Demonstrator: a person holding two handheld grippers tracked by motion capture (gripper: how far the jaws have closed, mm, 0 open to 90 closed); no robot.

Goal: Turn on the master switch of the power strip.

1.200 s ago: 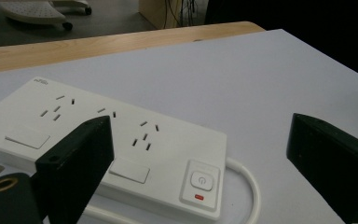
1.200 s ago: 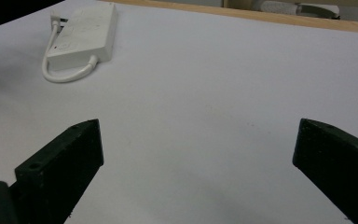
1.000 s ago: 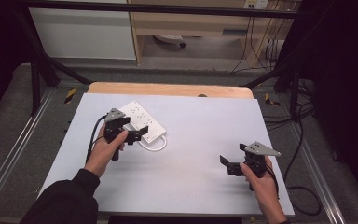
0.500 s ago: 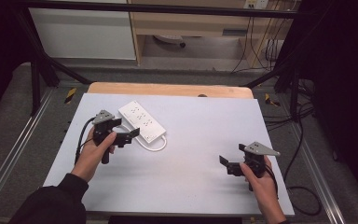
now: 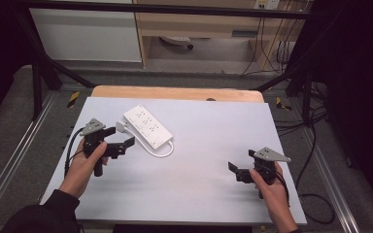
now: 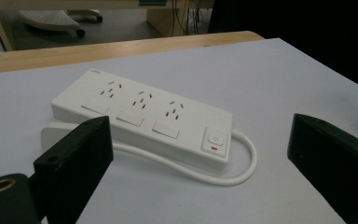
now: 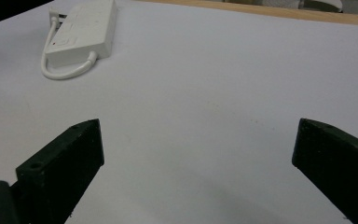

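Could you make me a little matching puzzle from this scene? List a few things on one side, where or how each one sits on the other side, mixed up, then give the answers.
Things:
1. power strip
2. left tool
3. right tool
4. white cord

Places or states:
A. loops out of the switch end of the strip and back along its side
B. open, held just beside the strip, touching nothing
C. lies flat at the far left of the white table top
D. open, held low at the near right, far from the strip

Pairs: 1-C, 2-B, 3-D, 4-A
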